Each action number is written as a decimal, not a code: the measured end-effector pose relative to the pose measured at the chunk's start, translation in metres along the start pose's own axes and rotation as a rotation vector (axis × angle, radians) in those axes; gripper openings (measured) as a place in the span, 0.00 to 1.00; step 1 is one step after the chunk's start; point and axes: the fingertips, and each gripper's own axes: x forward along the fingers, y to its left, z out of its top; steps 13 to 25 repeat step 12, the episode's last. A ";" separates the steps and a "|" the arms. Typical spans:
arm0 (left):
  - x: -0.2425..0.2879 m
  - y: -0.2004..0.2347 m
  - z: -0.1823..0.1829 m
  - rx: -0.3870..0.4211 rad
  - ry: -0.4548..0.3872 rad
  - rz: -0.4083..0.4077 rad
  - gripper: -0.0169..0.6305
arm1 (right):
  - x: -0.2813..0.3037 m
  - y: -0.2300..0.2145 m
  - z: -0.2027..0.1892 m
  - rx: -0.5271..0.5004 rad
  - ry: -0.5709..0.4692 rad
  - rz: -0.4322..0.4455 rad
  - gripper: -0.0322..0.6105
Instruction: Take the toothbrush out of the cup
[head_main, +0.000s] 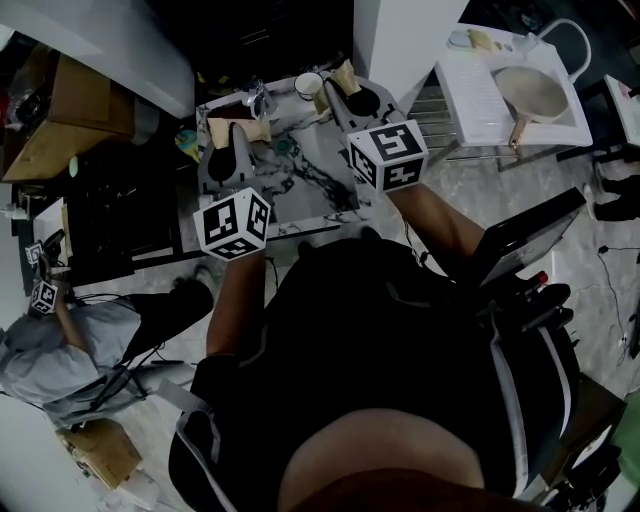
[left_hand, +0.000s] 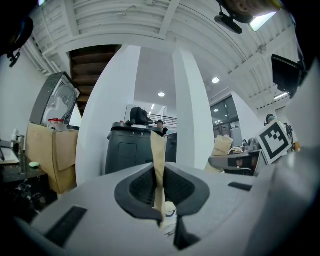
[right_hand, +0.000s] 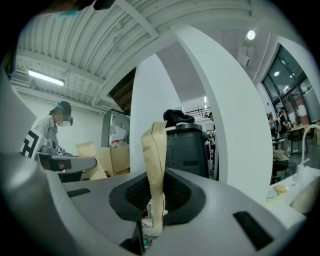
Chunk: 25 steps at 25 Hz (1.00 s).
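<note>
The bench (head_main: 312, 185) has a grey and white marble top. A white cup (head_main: 308, 85) stands at its far edge, just beside the right gripper (head_main: 345, 80). The picture is too dark to show the toothbrush. The left gripper (head_main: 238, 130) hovers over the bench too. Both pairs of jaws are pressed together with nothing between them. Big white pillars (left_hand: 187, 110), a dark bin (left_hand: 127, 147) and brown boxes (left_hand: 52, 155) fill the room.

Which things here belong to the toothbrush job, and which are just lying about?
Job: white cup on the marble table; left gripper and right gripper, jaws together. No toothbrush can be made out.
Lying about: beige pan; cardboard box.
</note>
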 end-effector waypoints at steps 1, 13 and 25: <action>0.000 -0.001 0.000 -0.002 0.000 -0.004 0.07 | 0.000 0.000 0.000 -0.002 0.002 -0.002 0.13; 0.000 -0.004 -0.003 -0.009 0.007 -0.043 0.07 | -0.001 -0.001 0.002 0.006 -0.011 -0.026 0.13; 0.000 -0.004 -0.003 -0.009 0.007 -0.043 0.07 | -0.001 -0.001 0.002 0.006 -0.011 -0.026 0.13</action>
